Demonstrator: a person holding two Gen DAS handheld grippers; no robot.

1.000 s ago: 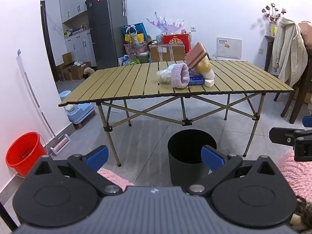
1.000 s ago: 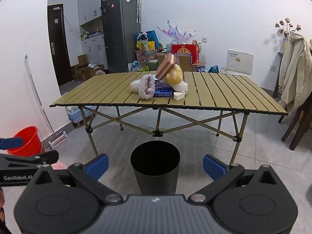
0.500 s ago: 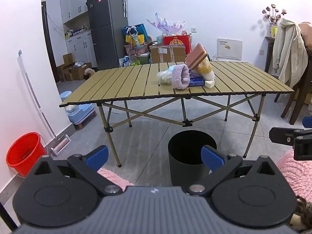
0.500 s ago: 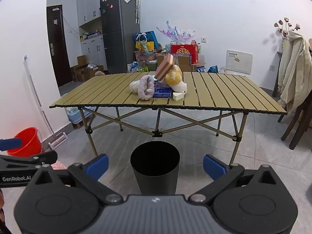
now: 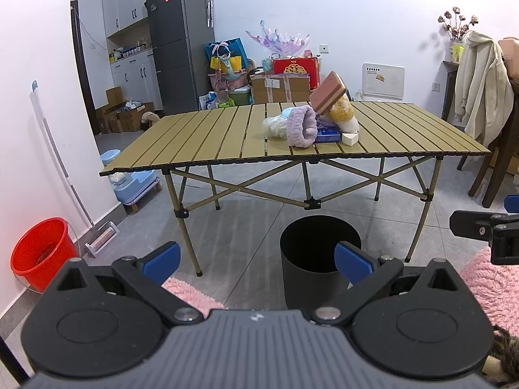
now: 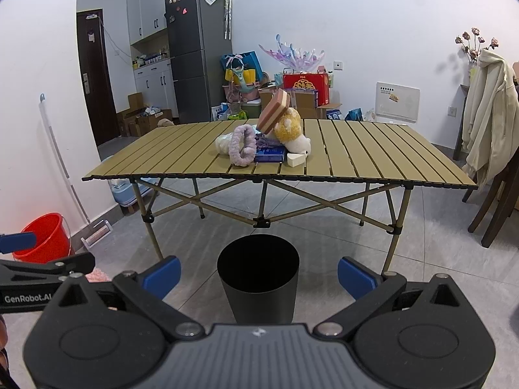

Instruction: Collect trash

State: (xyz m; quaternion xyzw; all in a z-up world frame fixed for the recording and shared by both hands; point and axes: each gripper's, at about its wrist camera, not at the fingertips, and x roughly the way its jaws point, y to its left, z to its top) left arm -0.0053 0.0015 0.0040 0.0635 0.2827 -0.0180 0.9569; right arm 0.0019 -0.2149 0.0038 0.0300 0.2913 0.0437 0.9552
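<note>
Both the left tool [image 5: 256, 257] and right tool [image 6: 258, 274] were spread wide and empty above the upright black bin [image 6: 258, 287], while the heaped trash [image 6: 264, 144] on the desk [image 6: 356, 159] partly hid itself.

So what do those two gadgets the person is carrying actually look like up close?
Both look alike. The left gripper and the right gripper each have a ribbed dark grey body, two round black discs with black linkage arms joined by silver pivot pins, and bright blue pads on the fingers. In the right wrist view the left one shows white "GenRobot.AI" lettering on its side. No cables or sleeves show.
</note>
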